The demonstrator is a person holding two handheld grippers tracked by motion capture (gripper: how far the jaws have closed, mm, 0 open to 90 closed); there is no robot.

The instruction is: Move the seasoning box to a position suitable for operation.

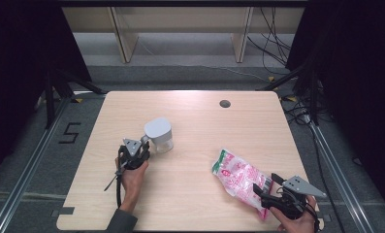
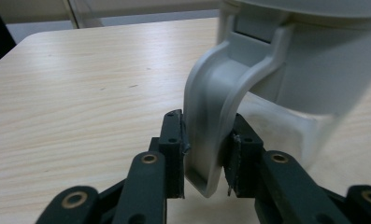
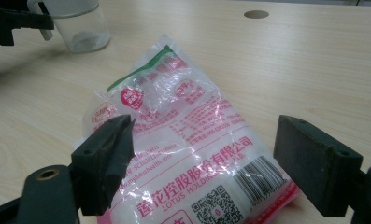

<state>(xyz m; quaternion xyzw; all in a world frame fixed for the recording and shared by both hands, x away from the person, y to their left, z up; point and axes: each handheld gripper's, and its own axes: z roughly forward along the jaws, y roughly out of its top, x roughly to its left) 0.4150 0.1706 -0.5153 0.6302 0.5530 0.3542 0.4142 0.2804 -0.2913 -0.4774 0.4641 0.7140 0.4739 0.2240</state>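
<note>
A clear plastic jug (image 1: 159, 136) with a grey lid stands upright left of the table's middle. My left gripper (image 1: 144, 145) reaches it from the near left. In the left gripper view the grey handle (image 2: 216, 116) sits between the pads (image 2: 174, 154), and both press on it, so the left gripper (image 2: 206, 149) is shut on it. A clear bag (image 1: 241, 177) with red and green print and white contents lies flat at the front right. My right gripper (image 1: 265, 182) stands open over its near end, its jaws wide apart on either side of the bag (image 3: 188, 135) without touching it.
A round cable hole (image 1: 224, 103) sits near the table's (image 1: 190, 111) far edge, right of centre. Beyond the table stand wooden shelf legs (image 1: 124, 43). Cables (image 1: 296, 109) lie on the floor to the right. The jug (image 3: 82, 23) shows far off in the right gripper view.
</note>
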